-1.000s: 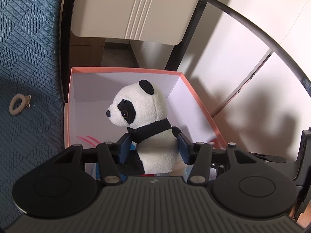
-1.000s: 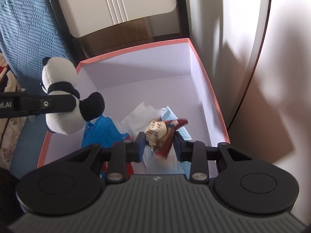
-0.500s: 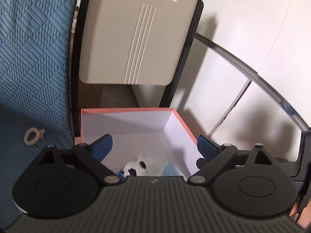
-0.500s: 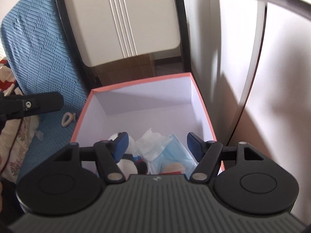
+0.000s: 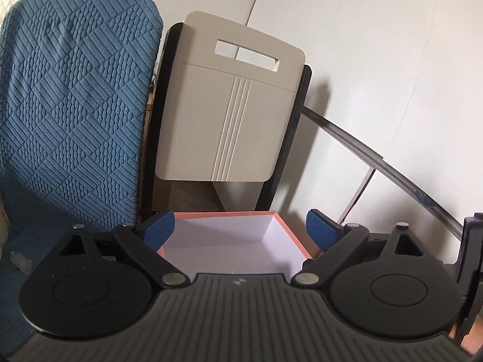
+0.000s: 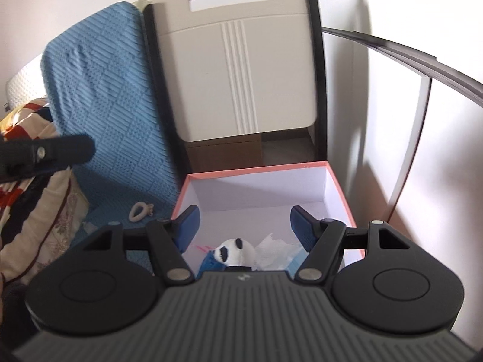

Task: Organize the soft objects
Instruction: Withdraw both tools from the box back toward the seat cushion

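Blue quilted fabric, stitched in ridged diamond and stripe patterns, covers an upright cushion and the seat at the left of both views. A patterned floral blanket bunches at the far left of the right wrist view, and a small cream hair tie lies on the blue seat. Just right of the cushion leans a smooth beige folded panel with a slot handle and three raised vertical lines, framed in black. White walls fill the right side, crossed by a dark curved rail.

Below the panel sits a square cardboard box with a salmon-pink rim and plain white inner walls. Inside it, seen from the right wrist, a plush panda lies with its white fuzzy head and black ears showing, beside blue plastic, crumpled white tissue and a pale blue mask.

The left gripper has its blue-padded fingers spread wide, grasping nothing, above the box's near edge. The right gripper is likewise released and empty, its fingers apart over the box.
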